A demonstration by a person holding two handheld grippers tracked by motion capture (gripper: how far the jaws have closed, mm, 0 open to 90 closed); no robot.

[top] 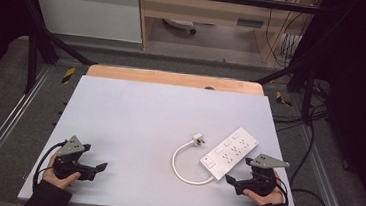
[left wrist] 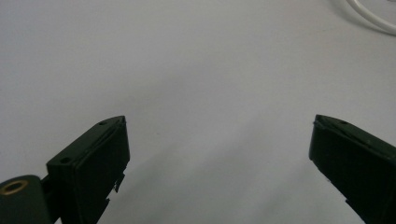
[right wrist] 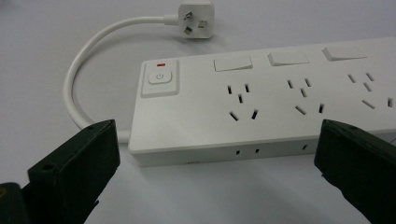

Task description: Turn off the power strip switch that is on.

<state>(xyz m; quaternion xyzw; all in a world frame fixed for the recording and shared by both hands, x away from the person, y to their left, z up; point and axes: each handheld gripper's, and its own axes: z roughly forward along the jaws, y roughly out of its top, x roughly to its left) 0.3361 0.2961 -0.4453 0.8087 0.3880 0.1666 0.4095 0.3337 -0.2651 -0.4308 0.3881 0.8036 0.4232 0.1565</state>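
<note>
A white power strip [top: 229,153] lies flat at the right of the white table [top: 145,110], and its short white cable [top: 181,167] loops round to a plug [top: 198,139] resting on the table. My right gripper [top: 233,184] sits just in front of the strip's switch end, held by a hand. In the right gripper view it [right wrist: 218,123] is open, with the power strip [right wrist: 280,102] close ahead between the jaws, its power button [right wrist: 160,78] at the left, and the plug [right wrist: 198,18] beyond. My left gripper [top: 95,170] rests at the front left, open [left wrist: 219,121] over bare table.
A wooden edge [top: 173,78] borders the table's far side. Black frame posts and metal rails run along both sides. Dark cables [top: 308,194] lie on the floor to the right. A stretch of the white cable [left wrist: 373,16] crosses the top right corner of the left gripper view.
</note>
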